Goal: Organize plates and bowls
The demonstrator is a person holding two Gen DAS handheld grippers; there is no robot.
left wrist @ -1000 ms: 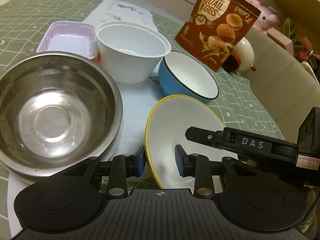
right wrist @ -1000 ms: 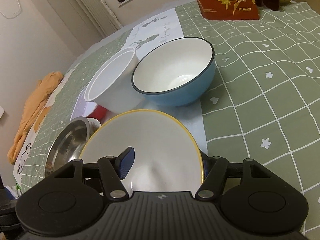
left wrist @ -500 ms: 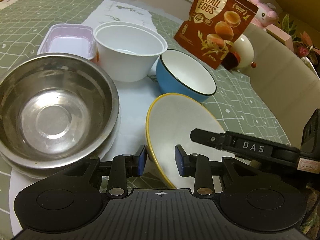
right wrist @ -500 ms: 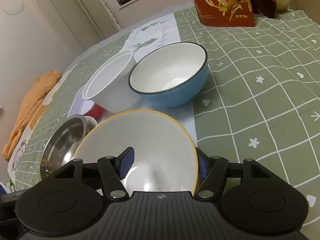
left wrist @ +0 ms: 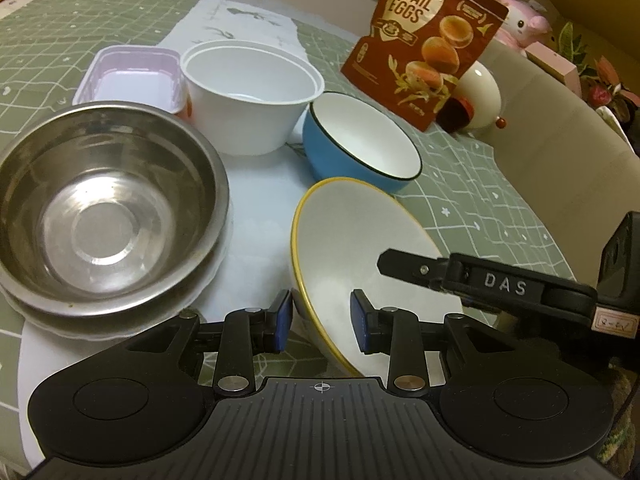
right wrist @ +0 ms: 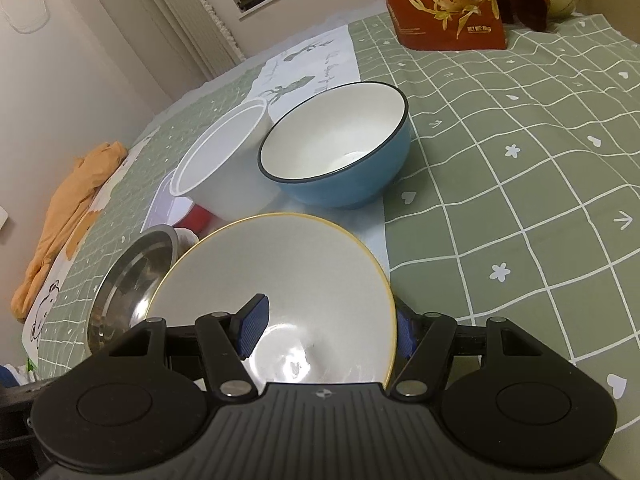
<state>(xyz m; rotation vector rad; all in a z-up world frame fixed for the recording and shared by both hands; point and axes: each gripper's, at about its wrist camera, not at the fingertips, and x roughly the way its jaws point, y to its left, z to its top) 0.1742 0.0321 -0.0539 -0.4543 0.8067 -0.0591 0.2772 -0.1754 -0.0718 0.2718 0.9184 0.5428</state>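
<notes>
- Glazed ceramic, white inside with a yellow rim: the yellow-rimmed bowl (left wrist: 360, 248) is tilted up off the cloth, just in front of the blue bowl (left wrist: 360, 148).
- The right gripper (right wrist: 326, 330) pinches its rim, one pad inside, one outside.
- The left gripper (left wrist: 320, 320) straddles the near rim, pads (left wrist: 282, 320) spread and not touching.
- It looks stiff, slick and breakable; a deep grip on the rim seems safest.
- The steel bowl (left wrist: 100, 216) sits left of it.
</notes>
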